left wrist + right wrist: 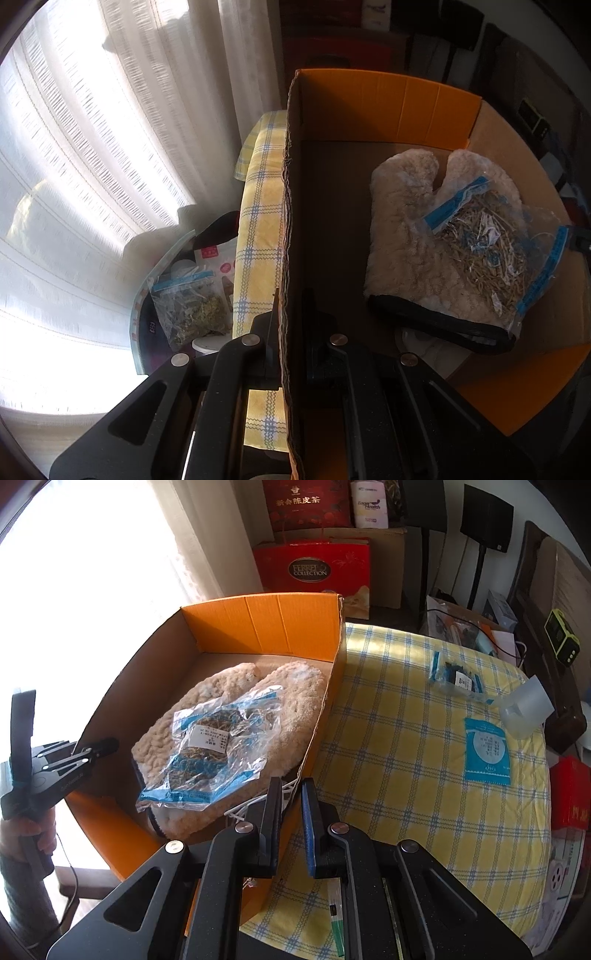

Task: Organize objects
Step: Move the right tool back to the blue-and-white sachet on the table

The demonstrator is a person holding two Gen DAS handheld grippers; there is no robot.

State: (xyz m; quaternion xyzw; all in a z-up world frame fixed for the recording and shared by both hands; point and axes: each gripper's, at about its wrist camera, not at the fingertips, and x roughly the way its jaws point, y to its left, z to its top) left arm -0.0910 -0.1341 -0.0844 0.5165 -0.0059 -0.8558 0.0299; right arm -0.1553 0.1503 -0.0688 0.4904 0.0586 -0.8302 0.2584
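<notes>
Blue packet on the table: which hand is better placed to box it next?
Probably right: the right gripper grips the box wall nearest the blue packet; the left gripper is on the opposite wall.

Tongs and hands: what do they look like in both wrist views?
Left tongs: black linkage frame, silver rivets, faint grey lettering, blue tape by the handle, thin dark cable below. The hand wears a grey sleeve. Right tongs: same black frame, one blue finger pad.
</notes>
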